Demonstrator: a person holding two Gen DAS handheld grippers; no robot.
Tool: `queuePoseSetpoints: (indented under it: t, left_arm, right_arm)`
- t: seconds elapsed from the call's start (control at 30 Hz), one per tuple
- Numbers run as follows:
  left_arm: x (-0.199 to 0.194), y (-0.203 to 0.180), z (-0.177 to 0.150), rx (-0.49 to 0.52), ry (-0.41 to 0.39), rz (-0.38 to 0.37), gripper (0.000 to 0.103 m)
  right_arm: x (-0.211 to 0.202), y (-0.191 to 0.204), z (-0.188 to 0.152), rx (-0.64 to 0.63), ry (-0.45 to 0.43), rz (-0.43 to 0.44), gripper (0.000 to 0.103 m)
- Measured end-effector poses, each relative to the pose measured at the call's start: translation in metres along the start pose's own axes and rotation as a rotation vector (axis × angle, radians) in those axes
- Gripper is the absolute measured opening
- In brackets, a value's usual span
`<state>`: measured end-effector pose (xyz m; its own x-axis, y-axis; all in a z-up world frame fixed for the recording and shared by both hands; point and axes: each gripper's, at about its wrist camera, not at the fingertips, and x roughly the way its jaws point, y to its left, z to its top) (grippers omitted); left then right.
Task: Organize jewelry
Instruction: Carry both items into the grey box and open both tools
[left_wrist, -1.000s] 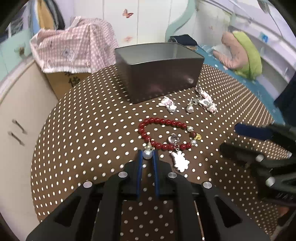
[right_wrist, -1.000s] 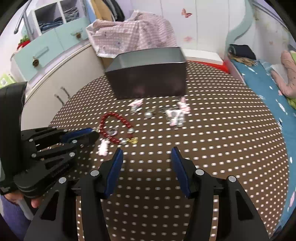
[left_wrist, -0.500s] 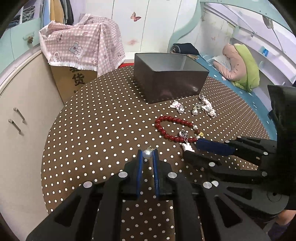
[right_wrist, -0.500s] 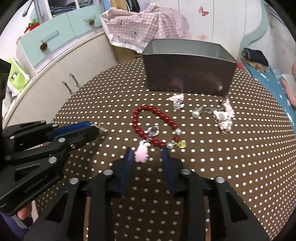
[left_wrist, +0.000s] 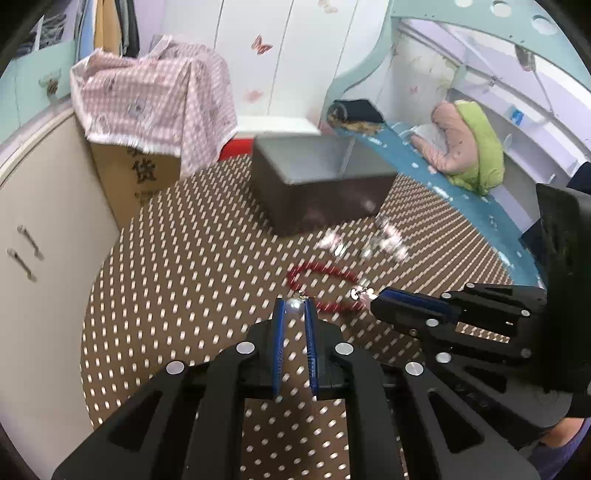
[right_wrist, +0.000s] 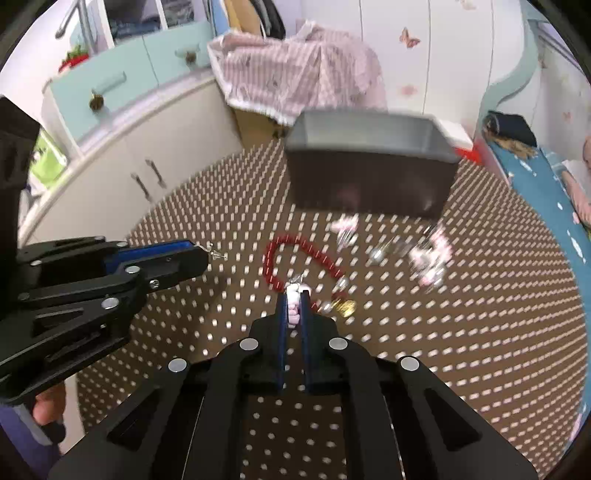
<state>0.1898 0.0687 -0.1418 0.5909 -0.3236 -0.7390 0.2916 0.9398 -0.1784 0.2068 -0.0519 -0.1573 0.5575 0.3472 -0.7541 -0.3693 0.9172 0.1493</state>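
Note:
My left gripper (left_wrist: 294, 308) is shut on a pearl earring (left_wrist: 294, 305), held above the dotted table; it also shows in the right wrist view (right_wrist: 199, 254). My right gripper (right_wrist: 294, 300) is shut on a pink-white bunny charm (right_wrist: 294, 295), beside the red bead bracelet (right_wrist: 295, 258). In the left wrist view the right gripper (left_wrist: 373, 302) sits at the bracelet (left_wrist: 321, 275). A dark metal box (right_wrist: 373, 162) stands open at the table's back; it also shows in the left wrist view (left_wrist: 321, 184). More pink charms (right_wrist: 430, 254) lie in front of it.
The round table has a brown polka-dot cloth (left_wrist: 192, 258). A gold charm (right_wrist: 347, 306) lies by the bracelet. A cardboard box under a pink checked cloth (left_wrist: 155, 99) and cream cabinets (right_wrist: 122, 177) stand left. A bed (left_wrist: 461, 162) is right.
My right gripper has closed on the bunny charm beside the bracelet. My left gripper still holds the pearl earring and has lifted and swung; both views are motion-blurred.

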Motion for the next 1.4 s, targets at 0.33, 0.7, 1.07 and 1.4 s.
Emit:
queuePoseSetpoints:
  t: [0.33,0.7,1.07,1.4]
  left_arm:
    - [-0.018,-0.019,0.064,0.036,-0.100,-0.057,0.009]
    - [0.042,-0.017,0.138,0.002,-0.003,-0.094,0.009]
    - [0.096,-0.001,0.127,-0.046,0.120,-0.058,0.010]
    - [0.090,0.002,0.124,-0.063,0.102,-0.037,0.036]
  right_arm:
    - [-0.040,-0.045,0.043,0.056,-0.121,-0.009,0.007]
    - [-0.014,-0.085,0.108,0.105,-0.124,0.015,0.007]
    - [0.043,-0.098,0.114,0.127,-0.025,0.017,0.007]
    - [0.054,-0.098,0.110,0.141,0.002,0.028,0.007]
